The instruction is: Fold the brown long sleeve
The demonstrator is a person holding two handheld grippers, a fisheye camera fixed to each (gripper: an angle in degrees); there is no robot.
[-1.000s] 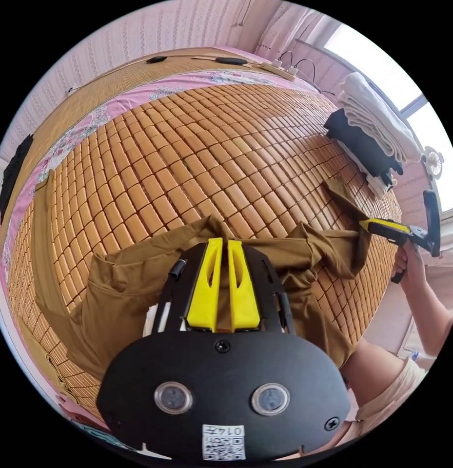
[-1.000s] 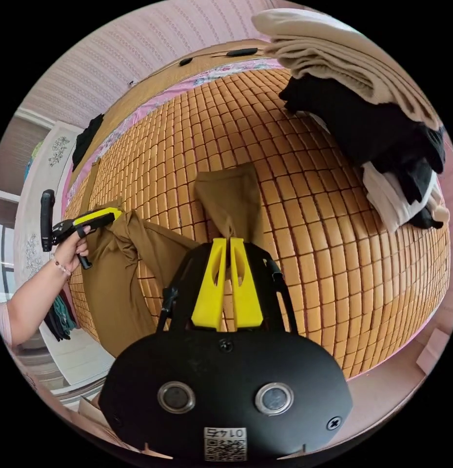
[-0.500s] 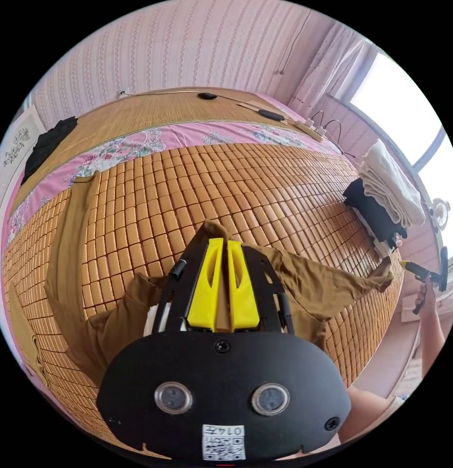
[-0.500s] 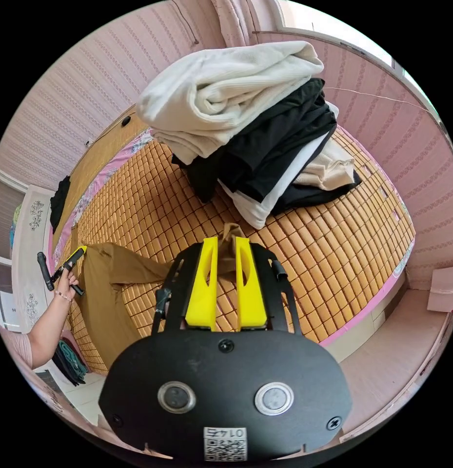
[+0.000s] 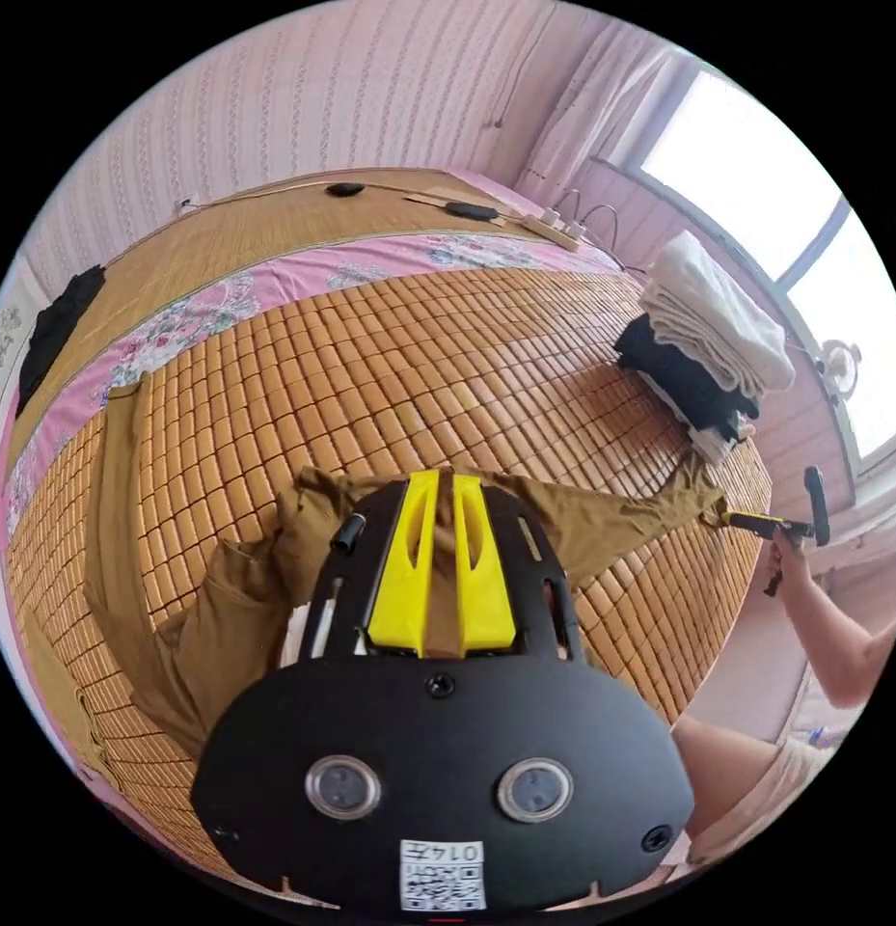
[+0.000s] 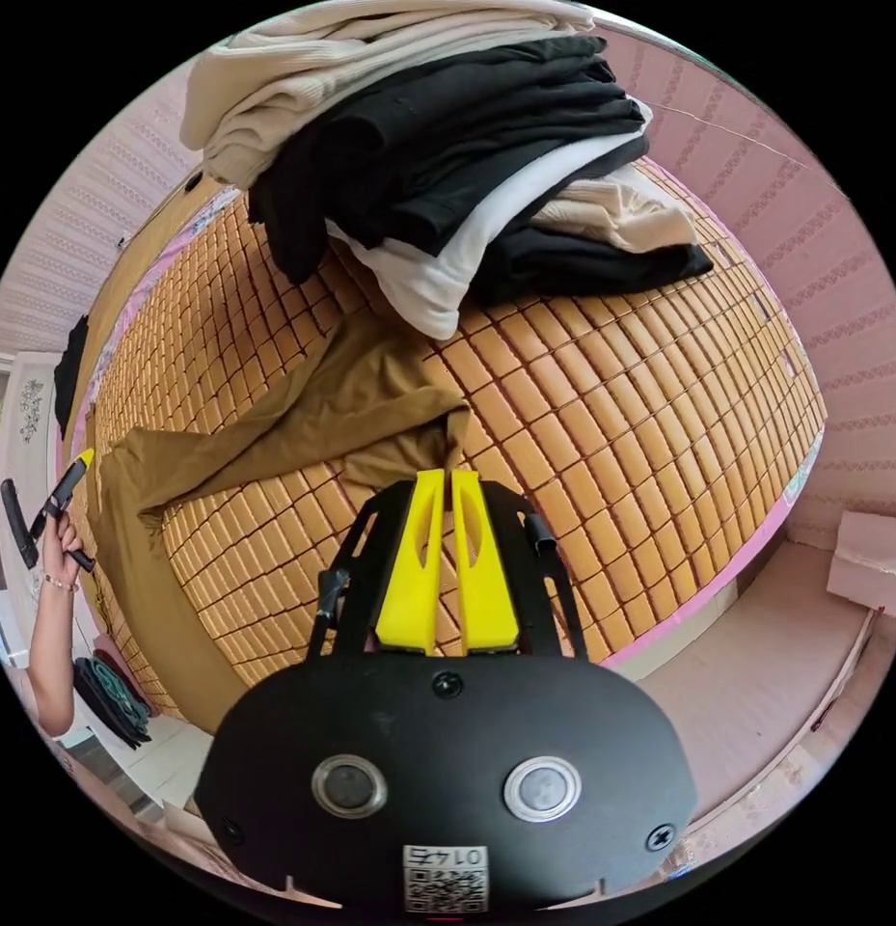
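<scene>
Both tongs, left [image 5: 446, 482] and right [image 6: 446, 479], pinch the brown long sleeve [image 6: 303, 415]; folded clothes pile [image 6: 448, 164] touches it on the bed mat [image 6: 611, 405]

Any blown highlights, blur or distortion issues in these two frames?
Left gripper view: the window is blown out white, with no detail outside; strong fisheye bends the bamboo mat into a dome; the brown long sleeve stays sharp. Right gripper view: even, soft light with no glare; the clothes pile is stretched near the rim but crisp; no motion blur visible.

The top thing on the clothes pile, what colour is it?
Cream-white, seen best in the right gripper view.
</scene>
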